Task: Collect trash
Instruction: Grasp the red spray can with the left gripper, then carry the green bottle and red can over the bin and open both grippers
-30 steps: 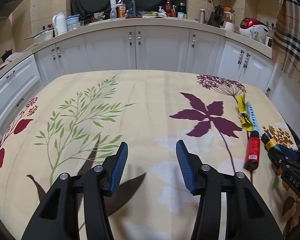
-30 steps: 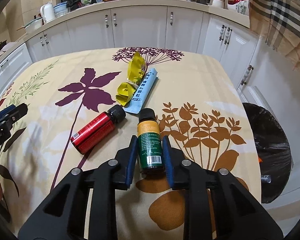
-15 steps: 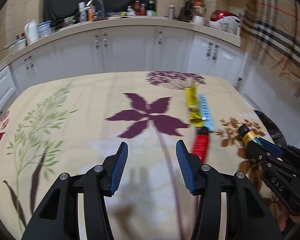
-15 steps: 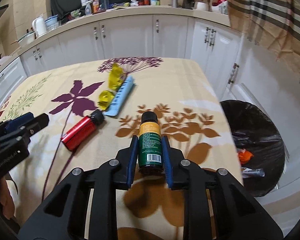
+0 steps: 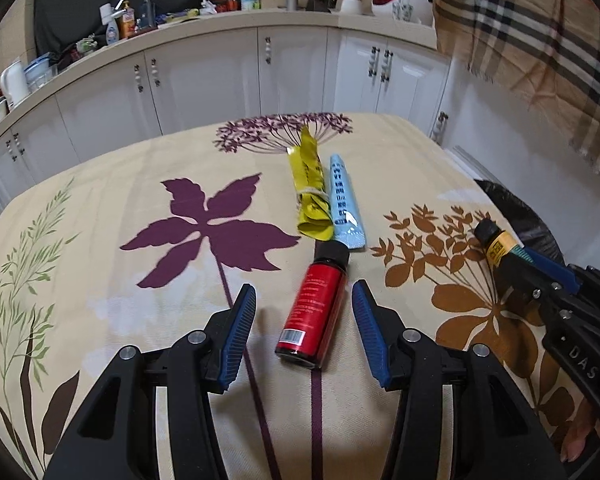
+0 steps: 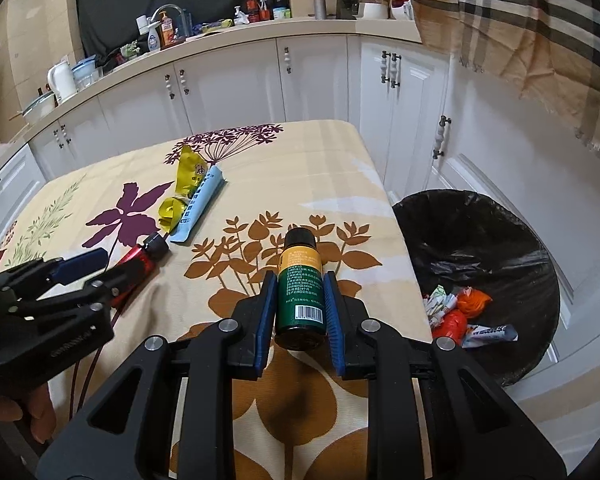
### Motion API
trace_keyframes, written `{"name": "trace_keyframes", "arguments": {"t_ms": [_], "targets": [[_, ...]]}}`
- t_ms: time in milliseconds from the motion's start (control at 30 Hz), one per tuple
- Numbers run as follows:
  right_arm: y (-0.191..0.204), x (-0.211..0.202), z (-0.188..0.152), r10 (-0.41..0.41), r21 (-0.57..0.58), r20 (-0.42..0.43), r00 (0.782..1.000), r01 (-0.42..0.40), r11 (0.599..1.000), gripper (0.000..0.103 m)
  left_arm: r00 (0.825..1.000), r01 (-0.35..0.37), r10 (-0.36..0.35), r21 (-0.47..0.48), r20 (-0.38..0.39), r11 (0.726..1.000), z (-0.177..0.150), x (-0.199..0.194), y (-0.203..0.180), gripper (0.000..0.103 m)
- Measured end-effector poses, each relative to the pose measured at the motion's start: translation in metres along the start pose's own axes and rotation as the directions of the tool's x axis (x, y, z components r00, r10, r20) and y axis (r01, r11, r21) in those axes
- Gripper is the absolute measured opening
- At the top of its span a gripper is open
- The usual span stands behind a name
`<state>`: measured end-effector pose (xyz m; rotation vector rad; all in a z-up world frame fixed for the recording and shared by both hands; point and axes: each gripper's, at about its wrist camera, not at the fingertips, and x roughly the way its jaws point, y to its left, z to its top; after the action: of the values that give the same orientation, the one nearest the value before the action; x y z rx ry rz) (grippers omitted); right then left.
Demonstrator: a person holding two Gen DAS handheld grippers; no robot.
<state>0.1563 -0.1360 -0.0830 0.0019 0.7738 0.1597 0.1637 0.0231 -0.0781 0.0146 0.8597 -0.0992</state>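
My right gripper (image 6: 300,292) is shut on a green bottle with a yellow label and black cap (image 6: 300,288), held above the table near its right edge; the bottle also shows in the left wrist view (image 5: 494,242). My left gripper (image 5: 304,312) is open, its fingers on either side of a red bottle (image 5: 314,310) lying on the floral tablecloth (image 5: 100,208). The red bottle shows in the right wrist view (image 6: 140,266) too. Beyond it lie a crumpled yellow wrapper (image 5: 310,194) and a light blue packet (image 5: 344,204).
A black-lined trash bin (image 6: 480,240) with several wrappers inside stands on the floor right of the table. White cabinets (image 5: 220,80) and a cluttered counter run behind. A plaid cloth (image 5: 540,40) hangs at the upper right.
My left gripper has swung right across the table and now straddles the red bottle. My right gripper has carried the green bottle right, toward the table edge and the bin.
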Motion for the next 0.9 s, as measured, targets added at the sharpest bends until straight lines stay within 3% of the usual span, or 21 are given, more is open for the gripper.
{"name": "trace_keyframes", "arguments": {"t_ms": [100, 200, 633, 900], "targets": [[-0.002, 0.0, 0.0, 0.009, 0.009, 0.002, 1.0, -0.009, 1.0, 0.023, 1.0, 0.003, -0.002, 0.022, -0.019, 1.0, -0.001, 0.005, -0.004, 0.03], [-0.002, -0.001, 0.0, 0.012, 0.01, 0.002, 1.0, -0.012, 1.0, 0.023, 1.0, -0.005, 0.006, 0.045, -0.019, 0.999, -0.004, 0.005, -0.008, 0.025], [-0.005, -0.012, 0.001, -0.011, 0.02, 0.049, 0.999, 0.01, 1.0, 0.023, 0.998, -0.017, 0.018, -0.008, 0.066, 1.0, -0.005, -0.018, -0.005, 0.025], [-0.023, -0.025, 0.008, -0.066, 0.049, 0.097, 0.993, 0.062, 0.997, 0.023, 0.99, 0.022, -0.023, 0.009, 0.138, 1.0, 0.013, -0.033, -0.028, 0.025]]}}
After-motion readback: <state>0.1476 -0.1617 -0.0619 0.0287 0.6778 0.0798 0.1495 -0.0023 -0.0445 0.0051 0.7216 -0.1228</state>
